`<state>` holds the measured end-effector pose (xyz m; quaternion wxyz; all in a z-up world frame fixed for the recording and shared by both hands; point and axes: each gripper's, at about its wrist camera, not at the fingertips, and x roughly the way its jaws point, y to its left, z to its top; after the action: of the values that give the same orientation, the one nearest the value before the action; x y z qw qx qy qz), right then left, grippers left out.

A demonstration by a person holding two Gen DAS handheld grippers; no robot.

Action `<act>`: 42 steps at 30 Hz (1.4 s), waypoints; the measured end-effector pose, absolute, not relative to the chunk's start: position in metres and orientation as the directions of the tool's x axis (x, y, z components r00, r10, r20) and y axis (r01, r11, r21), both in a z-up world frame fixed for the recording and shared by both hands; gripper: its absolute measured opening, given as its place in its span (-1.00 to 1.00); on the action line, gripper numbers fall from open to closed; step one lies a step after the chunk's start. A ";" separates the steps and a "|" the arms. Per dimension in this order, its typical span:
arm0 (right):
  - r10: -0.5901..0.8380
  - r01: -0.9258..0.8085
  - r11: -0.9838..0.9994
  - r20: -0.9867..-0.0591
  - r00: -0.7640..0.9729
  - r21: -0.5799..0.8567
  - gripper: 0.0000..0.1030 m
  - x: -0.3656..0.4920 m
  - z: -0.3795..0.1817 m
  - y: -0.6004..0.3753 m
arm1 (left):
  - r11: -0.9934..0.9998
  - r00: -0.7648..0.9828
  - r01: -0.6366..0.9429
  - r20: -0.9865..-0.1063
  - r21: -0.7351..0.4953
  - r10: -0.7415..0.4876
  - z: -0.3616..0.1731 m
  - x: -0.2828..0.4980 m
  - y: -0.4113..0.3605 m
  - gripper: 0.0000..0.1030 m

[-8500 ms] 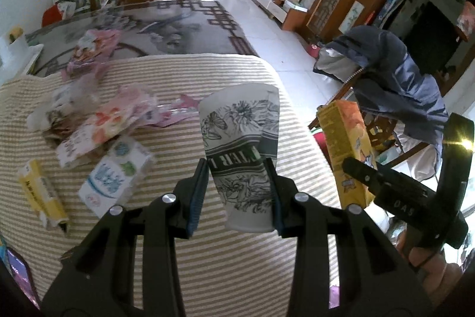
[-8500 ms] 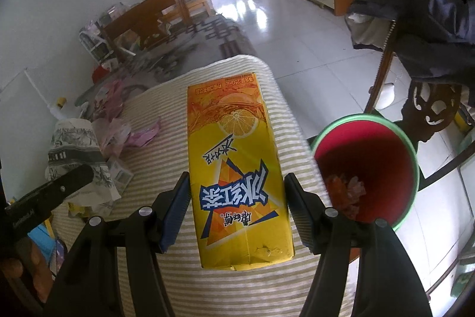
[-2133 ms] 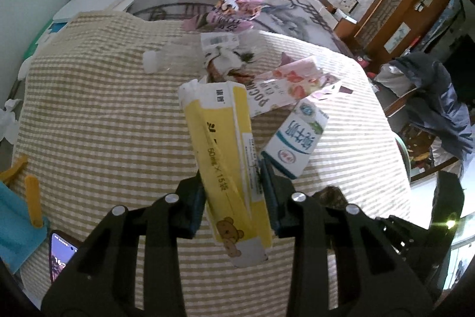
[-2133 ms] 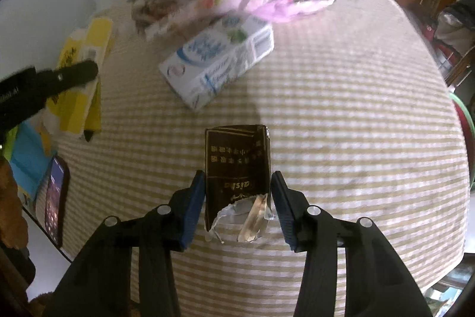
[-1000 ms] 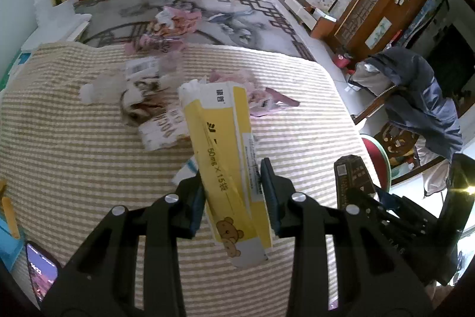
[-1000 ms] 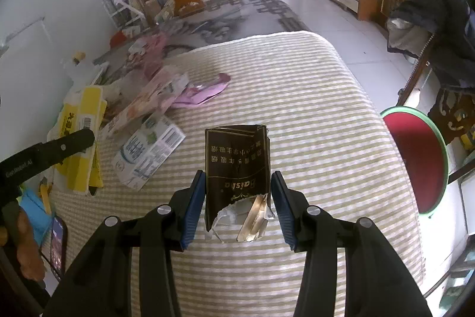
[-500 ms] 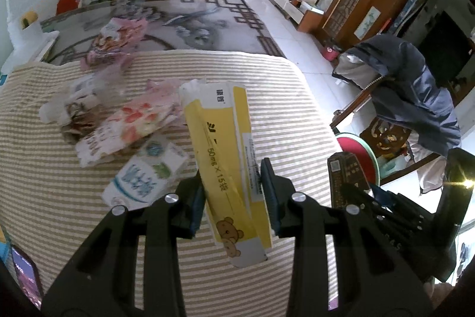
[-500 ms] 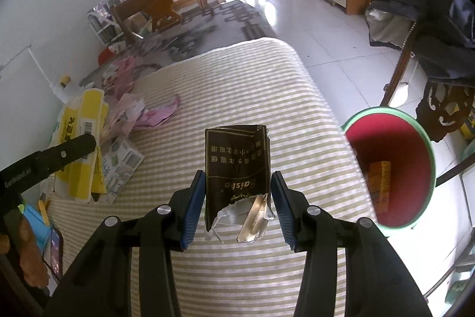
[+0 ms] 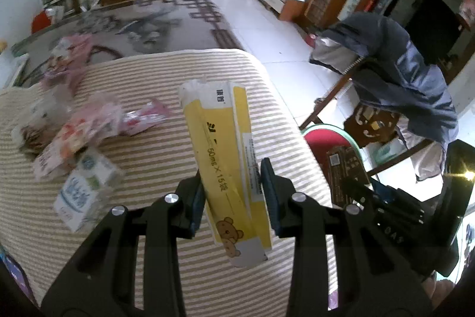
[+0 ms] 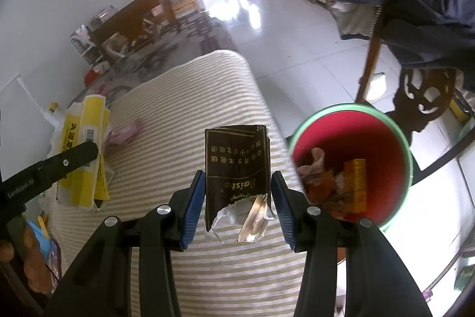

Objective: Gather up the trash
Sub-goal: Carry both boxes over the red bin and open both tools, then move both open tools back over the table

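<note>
The yellow box [image 9: 228,168] is long and thin, with white ends, small print along its side and a little bear drawn near its lower end. It hangs above the striped worktop [image 9: 166,144], on the near side of the red bin [image 10: 350,168], which stands on the floor beside the worktop edge. The left gripper [image 9: 231,192] has its fingers [image 9: 196,198] narrowly apart and pinching this box at both long sides.

The dark brown packet [image 10: 237,168] carries gold letters; its lower end is torn, and clear film hangs out there. It is just beside the bin, close to its green rim, over the worktop edge. The right gripper [image 10: 237,198] pinches it between blue fingers [image 10: 193,204], also only a little apart.

Inside the bin lie an orange carton [image 10: 354,183] and crumpled wrappers. Farther from the bin, a white and blue carton [image 9: 83,192] and pink wrappers [image 9: 98,121] lie on the worktop.
</note>
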<state>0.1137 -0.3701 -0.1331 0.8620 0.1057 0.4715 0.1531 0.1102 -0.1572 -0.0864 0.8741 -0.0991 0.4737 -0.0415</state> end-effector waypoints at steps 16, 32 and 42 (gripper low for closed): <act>0.267 0.047 0.936 -0.788 0.554 0.350 -0.12 0.140 -0.136 -0.497 | 0.942 0.462 0.220 -0.824 -0.252 -0.328 -0.101 0.162 -0.290 -0.35; 0.317 0.119 0.888 -0.779 0.541 0.444 0.34 0.147 -0.149 -0.527 | 0.948 0.453 0.220 -0.837 -0.228 -0.306 -0.111 0.162 -0.300 0.31; 0.366 0.024 0.901 -0.789 0.493 0.433 0.37 0.155 -0.150 -0.468 | 0.979 0.499 0.008 -0.847 -0.205 -0.181 -0.115 0.132 -0.203 0.31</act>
<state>0.1551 -0.4684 -0.1497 0.8410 0.1980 0.4931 0.1015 0.1324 -0.2033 -0.1151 0.8614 -0.0873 0.4974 -0.0549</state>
